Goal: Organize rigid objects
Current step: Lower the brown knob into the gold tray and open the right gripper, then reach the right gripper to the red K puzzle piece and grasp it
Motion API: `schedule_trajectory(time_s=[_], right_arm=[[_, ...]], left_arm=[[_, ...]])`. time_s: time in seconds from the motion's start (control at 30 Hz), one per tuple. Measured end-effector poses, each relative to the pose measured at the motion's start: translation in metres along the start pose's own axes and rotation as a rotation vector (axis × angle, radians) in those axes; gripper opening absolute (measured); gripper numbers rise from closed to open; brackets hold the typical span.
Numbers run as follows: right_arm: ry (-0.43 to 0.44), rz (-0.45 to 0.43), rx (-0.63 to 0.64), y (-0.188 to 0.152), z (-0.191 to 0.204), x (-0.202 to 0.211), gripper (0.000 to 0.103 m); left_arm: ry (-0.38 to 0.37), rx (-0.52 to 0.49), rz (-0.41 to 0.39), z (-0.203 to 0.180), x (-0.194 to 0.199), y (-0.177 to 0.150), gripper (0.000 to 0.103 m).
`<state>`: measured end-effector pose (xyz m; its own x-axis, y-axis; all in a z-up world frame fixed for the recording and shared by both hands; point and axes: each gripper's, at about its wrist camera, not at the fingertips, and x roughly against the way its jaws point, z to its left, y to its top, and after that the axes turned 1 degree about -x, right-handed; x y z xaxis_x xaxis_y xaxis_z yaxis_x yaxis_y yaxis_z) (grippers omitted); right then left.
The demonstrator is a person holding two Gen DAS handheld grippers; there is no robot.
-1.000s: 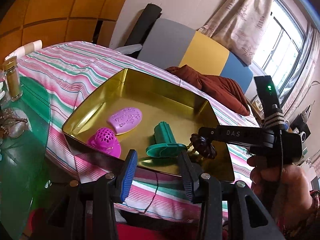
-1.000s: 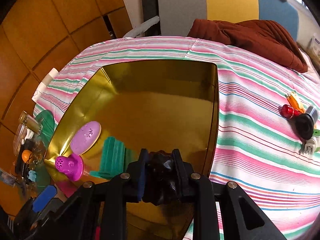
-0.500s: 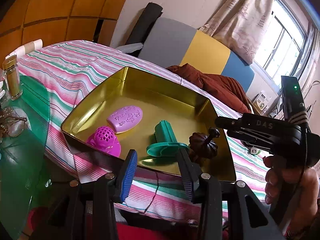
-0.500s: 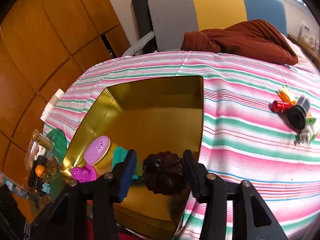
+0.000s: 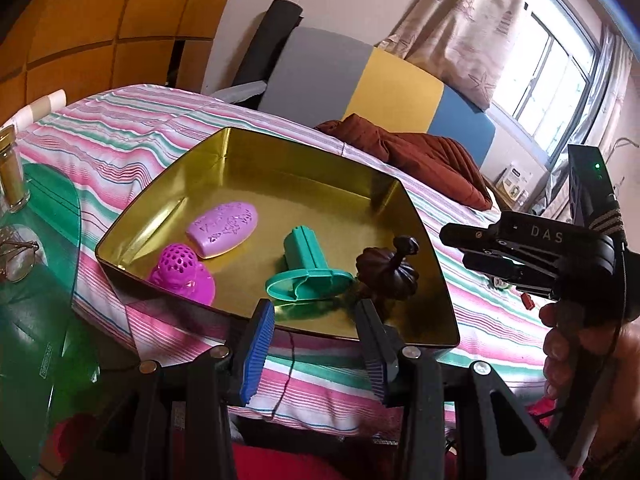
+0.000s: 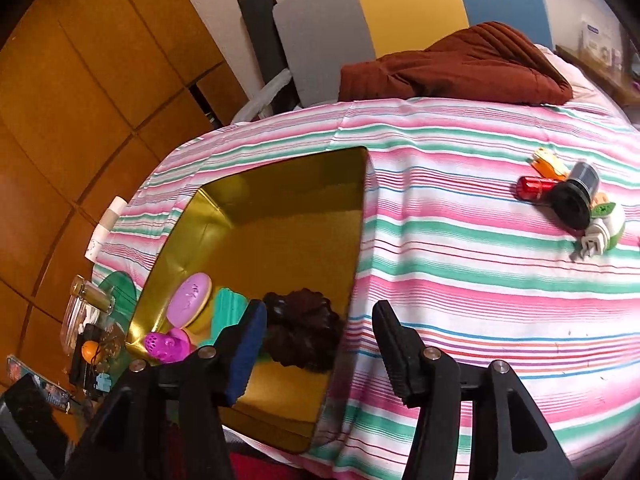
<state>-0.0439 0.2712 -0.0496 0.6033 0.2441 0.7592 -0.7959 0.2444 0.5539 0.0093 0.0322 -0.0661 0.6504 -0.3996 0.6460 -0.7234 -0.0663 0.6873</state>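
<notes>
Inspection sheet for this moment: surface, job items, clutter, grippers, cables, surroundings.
Surface: striped cloth under the gold tin.
Job's things: in the tin, dark pumpkin ornament, green stamp, lilac oval, magenta perforated piece. On the cloth, loose pile: red cylinder, black cap, white plug, orange piece.
Clutter: glass jar and spectacles on the green glass table.
Grippers: left gripper open, empty; right gripper open, empty.
Cables: nothing seen.
Surroundings: brown blanket, wooden panels, curtained window.
</notes>
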Motion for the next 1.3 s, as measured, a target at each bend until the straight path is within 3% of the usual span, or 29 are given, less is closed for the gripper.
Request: schedule_trajectory(time_s=[0.3,0.87,1.13,1.3], right_arm=[[-0.053,0.015,-0.048,-0.002,-0.043,0.011,0.058],[-0.161,0.003,-0.295,0.011,-0.162,0.049,0.062],[-0.433,-0.057,-0.36,0.053,-0.254,0.079,0.063],[-0.569,-0.041,-0.364,0.071,-0.308,0.079,0.063]], left_arm=[[-0.026,-0.055,0.009,-0.014,0.0,-0.004,0.042],[-0.051,-0.175,0.03,-0.055,-0.004,-0.009,0.042],[-0.047,-0.208,0.009,-0.061,0.003,-0.01,0.042],[-0.053,-0.209,0.01,-0.065,0.002,-0.01,0.042]])
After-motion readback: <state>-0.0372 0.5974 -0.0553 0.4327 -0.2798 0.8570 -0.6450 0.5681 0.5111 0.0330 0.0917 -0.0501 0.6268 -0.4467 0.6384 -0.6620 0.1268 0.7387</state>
